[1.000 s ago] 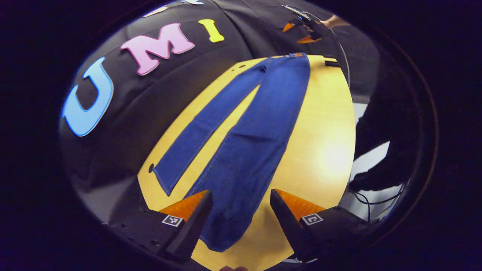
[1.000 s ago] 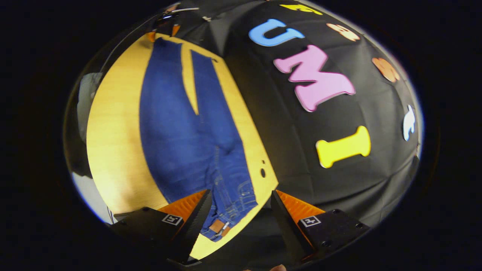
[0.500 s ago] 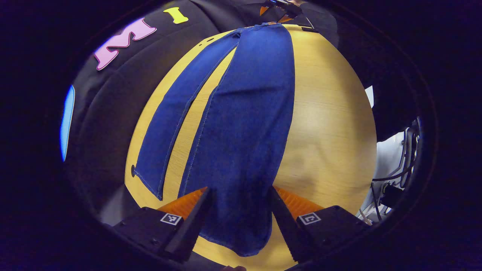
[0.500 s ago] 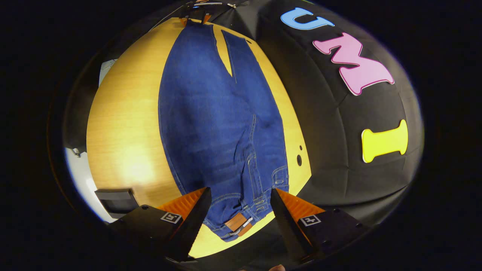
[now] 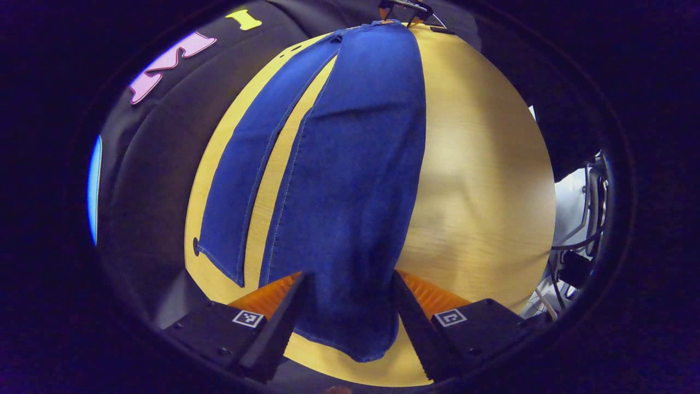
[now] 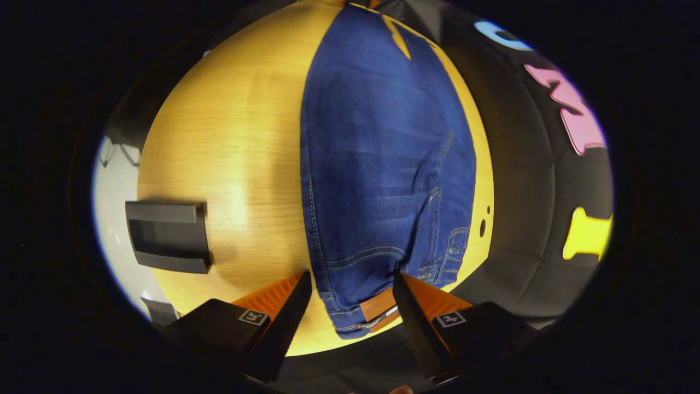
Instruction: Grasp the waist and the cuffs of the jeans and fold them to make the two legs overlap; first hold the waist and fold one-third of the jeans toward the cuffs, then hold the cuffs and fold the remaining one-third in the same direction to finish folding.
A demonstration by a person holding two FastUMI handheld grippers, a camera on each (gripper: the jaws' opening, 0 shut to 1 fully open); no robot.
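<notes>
Jeans (image 5: 339, 180) lie flat on the table (image 5: 481, 180), legs apart. Left gripper (image 5: 347, 312) straddles one cuff, right gripper (image 6: 350, 312) straddles the waist.

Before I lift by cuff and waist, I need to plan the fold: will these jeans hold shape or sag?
Probably sag: the jeans lie limp and flat on the table. The seamed waist likely gives a firmer grip than the thin cuff.

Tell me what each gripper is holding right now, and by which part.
Nothing is held. The left gripper is open astride the near leg's cuff of the jeans; the right gripper is open astride the waist.
</notes>
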